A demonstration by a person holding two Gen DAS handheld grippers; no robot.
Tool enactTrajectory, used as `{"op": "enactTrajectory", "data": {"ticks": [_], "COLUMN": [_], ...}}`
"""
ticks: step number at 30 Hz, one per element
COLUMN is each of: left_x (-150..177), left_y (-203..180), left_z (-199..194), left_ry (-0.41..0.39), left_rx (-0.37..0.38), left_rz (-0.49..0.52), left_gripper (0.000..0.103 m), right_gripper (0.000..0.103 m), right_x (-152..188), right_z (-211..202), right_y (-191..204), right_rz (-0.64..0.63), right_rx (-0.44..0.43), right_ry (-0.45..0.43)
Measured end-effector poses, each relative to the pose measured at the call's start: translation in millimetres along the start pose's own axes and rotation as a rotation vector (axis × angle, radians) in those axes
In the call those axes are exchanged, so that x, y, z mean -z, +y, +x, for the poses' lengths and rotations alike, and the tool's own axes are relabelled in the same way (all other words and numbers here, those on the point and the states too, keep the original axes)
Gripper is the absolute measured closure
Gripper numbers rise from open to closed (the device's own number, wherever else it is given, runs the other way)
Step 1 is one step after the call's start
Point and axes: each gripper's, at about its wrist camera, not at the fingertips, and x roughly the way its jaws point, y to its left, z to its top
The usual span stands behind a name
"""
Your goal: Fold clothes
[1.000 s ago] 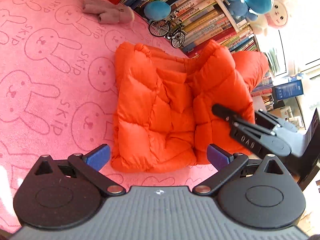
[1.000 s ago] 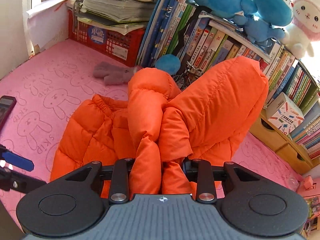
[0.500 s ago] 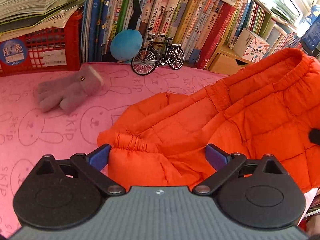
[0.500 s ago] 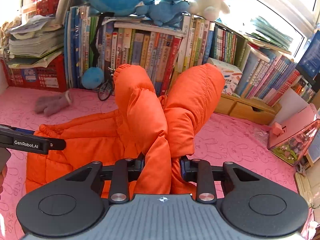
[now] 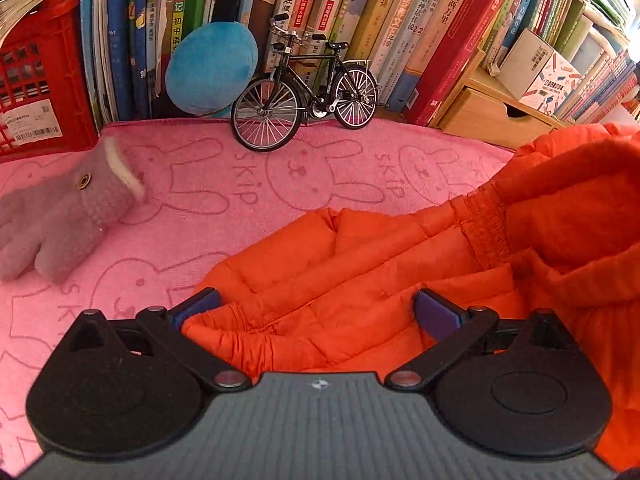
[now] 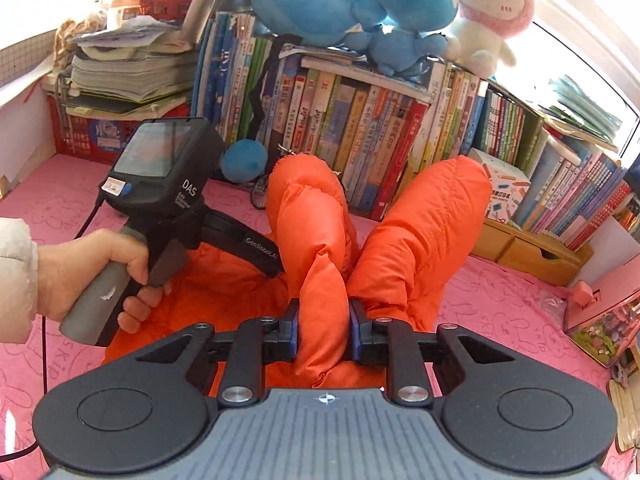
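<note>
An orange puffer garment lies on the pink bunny-print mat. My left gripper is open, its jaws wide apart on either side of the garment's elastic hem. It also shows in the right wrist view, held by a hand, with its tip against the garment. My right gripper is shut on a bunched fold of the orange garment and holds it raised, with two padded lobes standing above the jaws.
A grey knit glove lies at the left on the mat. A model bicycle and a blue plush ball stand against a row of books. A red crate stands back left. Wooden drawers stand at the right.
My left gripper has dropped from above the garment to its hem at mat level, jaws still open. My right gripper has kept hold and lifted the fold higher.
</note>
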Motion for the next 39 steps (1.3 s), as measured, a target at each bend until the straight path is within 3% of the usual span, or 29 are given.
{"op": "enactTrajectory", "data": {"ticks": [5, 8, 12, 16, 18, 23, 26, 32, 35, 37, 39], "left_x": [-2.0, 1.5, 16.0, 40.4, 49.8, 62.8, 68.6, 75.6, 77.6, 78.4, 79.3], "left_y": [18.5, 44.7, 69.4, 48.9, 38.9, 40.0, 42.1, 44.5, 47.9, 48.2, 48.6], "left_z": [-17.8, -57.0, -119.6, -158.2, -152.7, -87.0, -70.1, -60.5, -58.9, -58.2, -57.5], "left_ry": [-0.019, -0.102, -0.203, -0.246, -0.233, -0.060, -0.035, -0.027, -0.024, -0.024, -0.024], "left_rx": [-0.021, -0.027, 0.040, 0.143, 0.178, 0.007, -0.019, -0.028, -0.021, -0.019, -0.018], "left_rz": [-0.045, -0.131, -0.211, -0.116, -0.100, -0.183, -0.180, -0.167, -0.185, -0.191, -0.198], "left_gripper": [0.005, 0.005, 0.005, 0.001, 0.001, 0.004, 0.002, 0.000, 0.000, 0.000, 0.000], "right_gripper": [0.079, 0.079, 0.079, 0.076, 0.074, 0.064, 0.065, 0.050, 0.035, 0.014, 0.000], "right_x": [7.4, 13.9, 23.6, 34.8, 40.4, 51.6, 56.6, 50.2, 31.9, 17.8, 3.3], "right_z": [15.5, 25.2, 33.1, 37.3, 39.0, 40.5, 34.5, -3.2, -29.8, -35.7, -39.6], "right_y": [39.8, 57.1, 73.1, 93.8, 100.8, 109.3, 105.3, 67.4, 34.0, 9.9, -14.9], "right_rz": [-0.124, -0.175, -0.238, -0.334, -0.363, -0.399, -0.416, -0.311, -0.178, -0.075, 0.030], "right_rx": [-0.046, -0.053, -0.045, -0.039, -0.049, -0.095, -0.111, -0.191, -0.195, -0.128, -0.060], "right_ry": [0.012, 0.025, 0.021, 0.007, 0.002, -0.002, -0.007, -0.042, -0.096, -0.150, -0.201]}}
